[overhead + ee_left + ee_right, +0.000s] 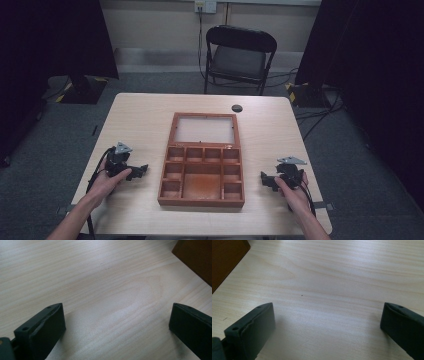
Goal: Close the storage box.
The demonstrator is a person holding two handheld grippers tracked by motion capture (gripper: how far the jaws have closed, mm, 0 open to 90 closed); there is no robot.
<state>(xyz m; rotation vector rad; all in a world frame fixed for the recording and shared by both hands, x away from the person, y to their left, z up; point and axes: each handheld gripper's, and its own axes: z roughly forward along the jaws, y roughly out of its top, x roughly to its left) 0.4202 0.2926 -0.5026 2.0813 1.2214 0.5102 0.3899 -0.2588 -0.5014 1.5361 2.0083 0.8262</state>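
Left gripper (142, 171) and right gripper (263, 178), jaws wide and empty, rest on the table (140, 120) flanking the open box (202, 202). Seemingly a start; next likely reach inward.

A reddish-brown wooden box (202, 172) is lying open at the middle of the worktop (140, 120). Its glass-paned lid (204, 129) is lying flat behind the empty compartments.

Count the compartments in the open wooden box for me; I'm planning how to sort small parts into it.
9 in the wooden box: four small across the back row, two down the left side, two down the right side, and one large in the centre. All look empty; none seems hidden.
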